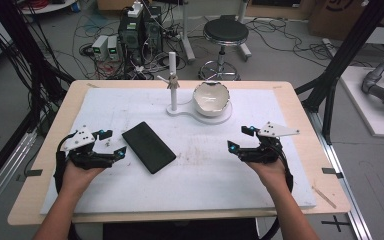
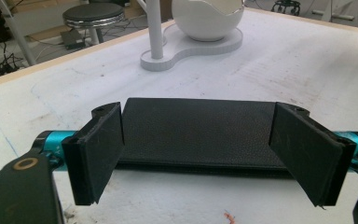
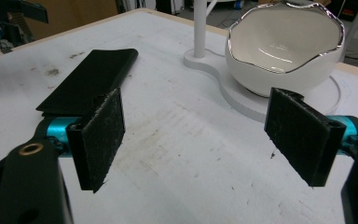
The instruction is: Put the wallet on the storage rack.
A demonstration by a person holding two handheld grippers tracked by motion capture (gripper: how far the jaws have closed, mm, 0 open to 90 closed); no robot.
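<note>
High view: black case [image 1: 148, 147] flat on white mat [image 1: 195, 185]
Left gripper [image 1: 114, 143]: jaws wide, case just ahead, untouched
Right gripper [image 1: 241, 138]: jaws wide, nothing between

The flat black leather case [image 1: 148, 147] lies left of the surface's [image 1: 300, 165] middle; the white eggshell-shaped bowl [image 1: 211, 98] sits on the white stand base [image 1: 219, 118] near the far edge, its post [image 1: 173, 82] left of the bowl.

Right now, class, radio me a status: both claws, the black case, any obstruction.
Left claw open beside black case, not touching. Right claw open, empty. Case flat on white mat. Nothing in the way.
</note>
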